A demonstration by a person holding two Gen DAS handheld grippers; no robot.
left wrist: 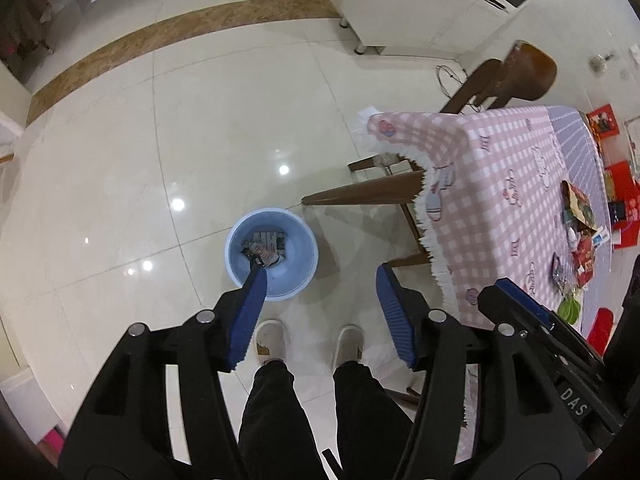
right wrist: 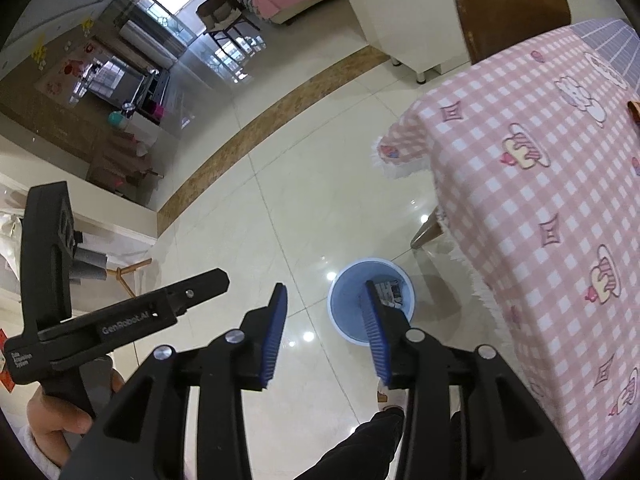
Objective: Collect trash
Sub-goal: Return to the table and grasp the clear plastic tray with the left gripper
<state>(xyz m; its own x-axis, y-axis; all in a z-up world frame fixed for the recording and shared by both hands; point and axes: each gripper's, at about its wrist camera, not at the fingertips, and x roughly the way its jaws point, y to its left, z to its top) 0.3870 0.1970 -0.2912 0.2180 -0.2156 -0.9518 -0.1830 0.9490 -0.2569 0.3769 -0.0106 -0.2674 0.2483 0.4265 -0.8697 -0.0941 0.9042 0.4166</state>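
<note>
**Both grippers empty over the bin — the table is next**

The left gripper (left wrist: 320, 276) hangs above the floor with its blue pads spread wide and nothing between them. Below it sits the blue bin (left wrist: 298, 256) on the glossy tiles, and there's crumpled printed packaging (left wrist: 266, 249) lying in the bottom — what exactly it is, the fisheye won't let me say. The right gripper (right wrist: 326, 316) is parted as well, empty, tilted toward the same bin (right wrist: 346, 300).

So where's the rest? Over on the pink checked tablecloth (left wrist: 500, 184), at its far edge — a cluster of wrappers (left wrist: 580, 236), red and brown, with something green (left wrist: 570, 307) nearest the camera. They're well apart from the bin, so the likely job is a trip back to the table.

To do it well: go in with the jaws fully parted, come down flat on one wrapper at a time, and pinch the body of it, not a loose corner. Keep the pads off the cloth itself — snag that fringe and the whole pile could shift. Then carry it squarely over the bin's mouth before letting go.
</note>
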